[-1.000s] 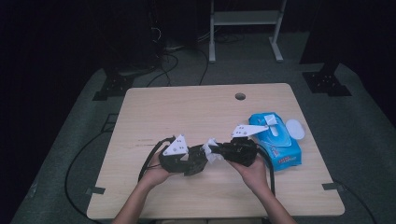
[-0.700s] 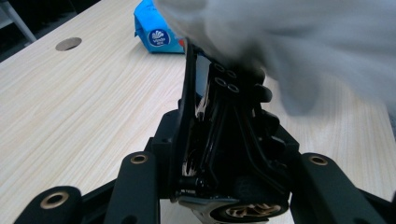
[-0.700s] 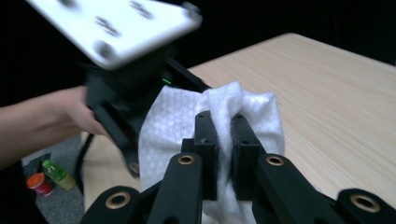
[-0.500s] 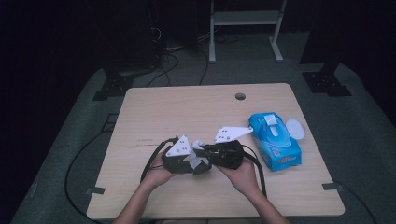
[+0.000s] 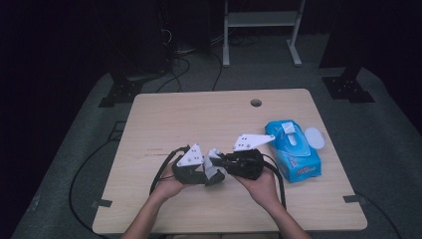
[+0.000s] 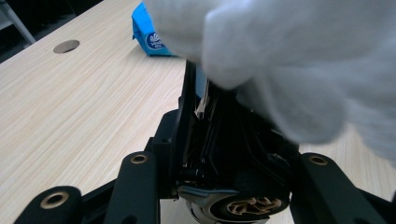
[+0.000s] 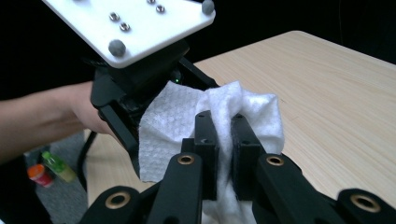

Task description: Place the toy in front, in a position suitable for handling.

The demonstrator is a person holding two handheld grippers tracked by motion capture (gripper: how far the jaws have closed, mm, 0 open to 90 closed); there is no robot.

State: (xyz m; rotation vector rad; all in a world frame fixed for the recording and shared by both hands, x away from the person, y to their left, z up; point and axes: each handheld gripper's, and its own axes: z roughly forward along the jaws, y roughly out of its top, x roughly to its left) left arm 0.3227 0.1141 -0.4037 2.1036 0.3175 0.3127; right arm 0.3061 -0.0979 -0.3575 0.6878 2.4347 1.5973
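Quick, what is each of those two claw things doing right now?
Left gripper: jaws part open, cannot tell whether they grip anything.
Right gripper: closed on the white crumpled wet wipe.

Dim room, blurred close foreground

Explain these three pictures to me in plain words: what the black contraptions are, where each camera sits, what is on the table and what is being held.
A person sits at a wooden table and holds a hand-operated pair of tongs in each hand; there is no robot arm. The high view looks down from above, with the left tongs at the left and the right tongs beside them. The other two pictures come from cameras riding on each tool, looking along its black jaws. On the table lies a blue pack of wipes with its lid flipped open. The right tongs are shut on a white wipe. In the left gripper view that wipe hangs blurred close to the lens; whether the left tongs grip anything I cannot tell.
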